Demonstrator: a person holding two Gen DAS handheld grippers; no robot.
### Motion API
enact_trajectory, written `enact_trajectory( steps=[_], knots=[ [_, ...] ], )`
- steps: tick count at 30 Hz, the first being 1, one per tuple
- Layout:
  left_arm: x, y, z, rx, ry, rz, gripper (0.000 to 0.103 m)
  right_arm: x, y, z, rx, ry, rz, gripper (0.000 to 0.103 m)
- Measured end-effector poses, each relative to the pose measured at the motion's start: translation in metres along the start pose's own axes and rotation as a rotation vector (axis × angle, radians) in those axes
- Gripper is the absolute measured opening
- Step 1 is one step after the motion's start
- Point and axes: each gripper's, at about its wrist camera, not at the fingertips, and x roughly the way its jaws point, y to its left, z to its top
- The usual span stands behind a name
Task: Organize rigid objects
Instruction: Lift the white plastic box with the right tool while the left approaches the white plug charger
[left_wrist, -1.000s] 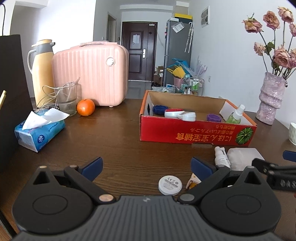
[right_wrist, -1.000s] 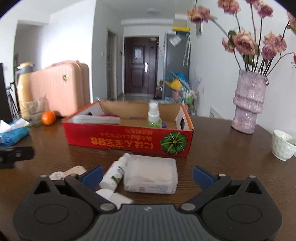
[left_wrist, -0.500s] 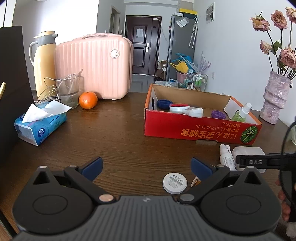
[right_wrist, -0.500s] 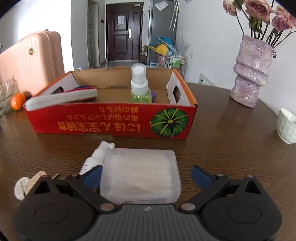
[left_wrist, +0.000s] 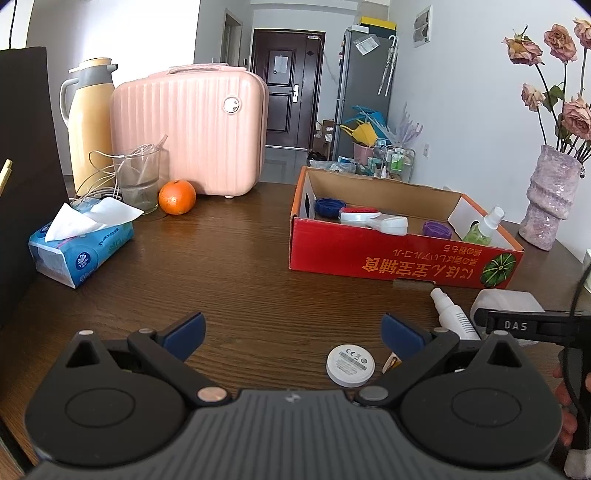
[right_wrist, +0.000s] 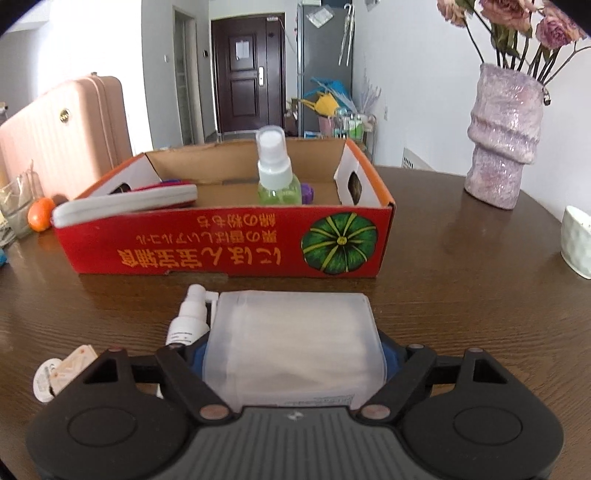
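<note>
Item: plastic case (right_wrist: 295, 336), before the red box (right_wrist: 229, 251). Your right tool (right_wrist: 293, 352) has just closed on it; next, box it. Left tool (left_wrist: 291, 332) released.

Left tongs (left_wrist: 291, 328) gape empty over the table (left_wrist: 240, 266) near a white disc (left_wrist: 350, 365).

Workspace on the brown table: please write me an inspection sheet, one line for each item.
Surface: dark wooden table, no spill seen.
Job's things: red cardboard box holds a green spray bottle, lids and a white flat item; in front lie a translucent white box, a white spray bottle and a round white disc.
Clutter: tissue pack, orange, glass, thermos, pink case, vase, white cup.
Grippers: left gripper open over bare table; right gripper has just been closing, its fingers at the sides of the translucent white box.
Cables: thin wires by the glass.
Surroundings: door, fridge, hallway behind.
</note>
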Motion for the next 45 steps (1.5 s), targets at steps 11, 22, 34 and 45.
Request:
enact_trajectory(
  steps=[11,22,34,45],
  knots=[
    [0.001,0.002,0.0,-0.005,0.003,-0.001,0.103,-0.037,-0.011,-0.003,0.04,-0.136,0.027,0.081],
    [0.001,0.002,-0.001,-0.003,0.005,-0.006,0.103,-0.075,-0.014,-0.019,0.028,-0.223,0.05,0.081],
    [0.006,-0.004,-0.004,0.023,0.016,-0.014,0.103,-0.094,-0.022,-0.036,0.033,-0.241,0.057,0.081],
    [0.014,-0.025,-0.013,0.092,0.057,-0.095,0.103,-0.095,-0.025,-0.036,0.048,-0.253,0.051,0.081]
  ],
)
